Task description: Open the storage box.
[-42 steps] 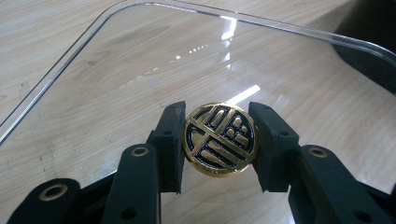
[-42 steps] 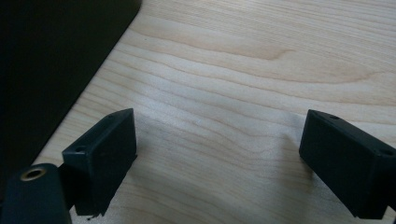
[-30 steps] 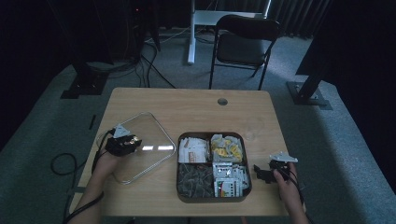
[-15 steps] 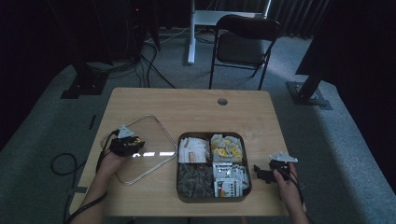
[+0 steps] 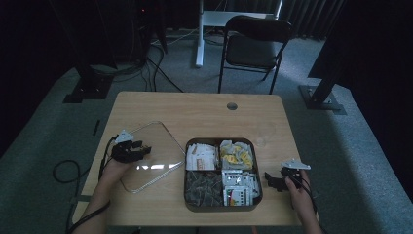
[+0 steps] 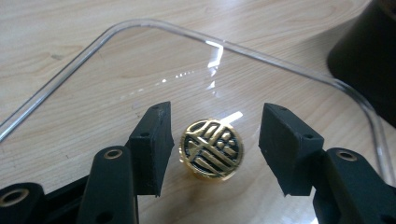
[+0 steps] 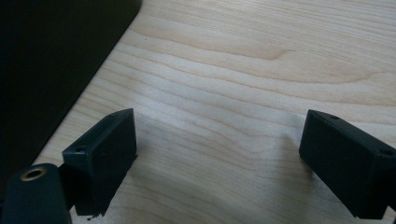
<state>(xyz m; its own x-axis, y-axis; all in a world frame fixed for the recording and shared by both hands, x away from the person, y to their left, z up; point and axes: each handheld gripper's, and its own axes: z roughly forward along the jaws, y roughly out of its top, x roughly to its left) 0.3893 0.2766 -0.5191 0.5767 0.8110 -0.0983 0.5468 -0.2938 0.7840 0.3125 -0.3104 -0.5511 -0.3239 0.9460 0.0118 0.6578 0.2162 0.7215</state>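
Between the left gripper fingers, just opening and apart: gold knob of clear lid, unpressed. Right gripper spread wide over bare table.

In the left gripper view, the dark box at the upper right is cut by the frame edge. In the high view, the packets in the box's compartments are too small to identify.
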